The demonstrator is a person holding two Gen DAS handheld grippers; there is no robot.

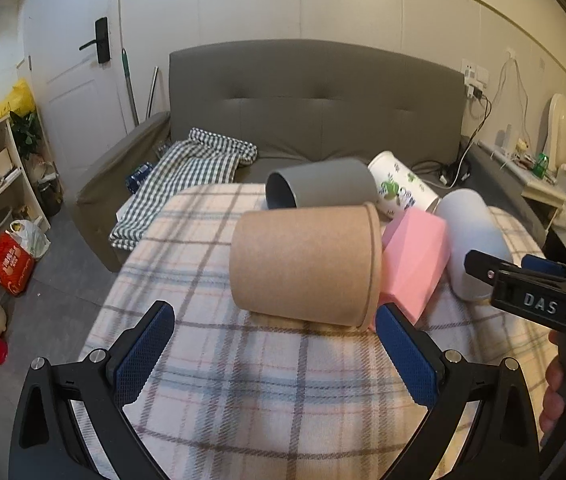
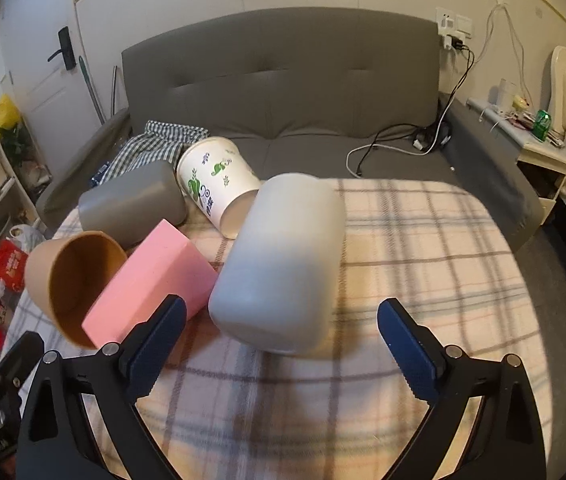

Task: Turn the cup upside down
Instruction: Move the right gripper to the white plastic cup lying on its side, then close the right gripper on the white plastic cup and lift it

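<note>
Five cups are down on their sides on the plaid cloth (image 1: 243,400), all crowded together near the far left part of the table. Front and centre for the left gripper (image 1: 275,344) is the brown paper cup (image 1: 303,264) — kraft-coloured, plain, with a rolled rim, lying flat with its mouth turned to the right and its base to the left. From the right wrist view that same cup shows its open mouth and darker brown inside (image 2: 71,280).

Pressed against its rim is the pink cup (image 1: 415,260), faceted and angular, tilted on its side. Behind them lies the grey cup (image 1: 323,184), dark mouth facing left, and just beside it the white cup with green print (image 1: 399,188). The pale grey-white cup (image 2: 283,260) lies right in front of the right gripper (image 2: 283,344), rounded base toward the camera, smooth and matte.

Left gripper: jaws spread wide, blue pads either side of the brown cup's near edge — holding nothing. Right gripper: also spread wide, the pale cup sitting just beyond its fingertips, nothing gripped.

Beyond the table stands a grey sofa (image 2: 283,80) with a checked cloth (image 1: 187,168) draped on its seat.
</note>
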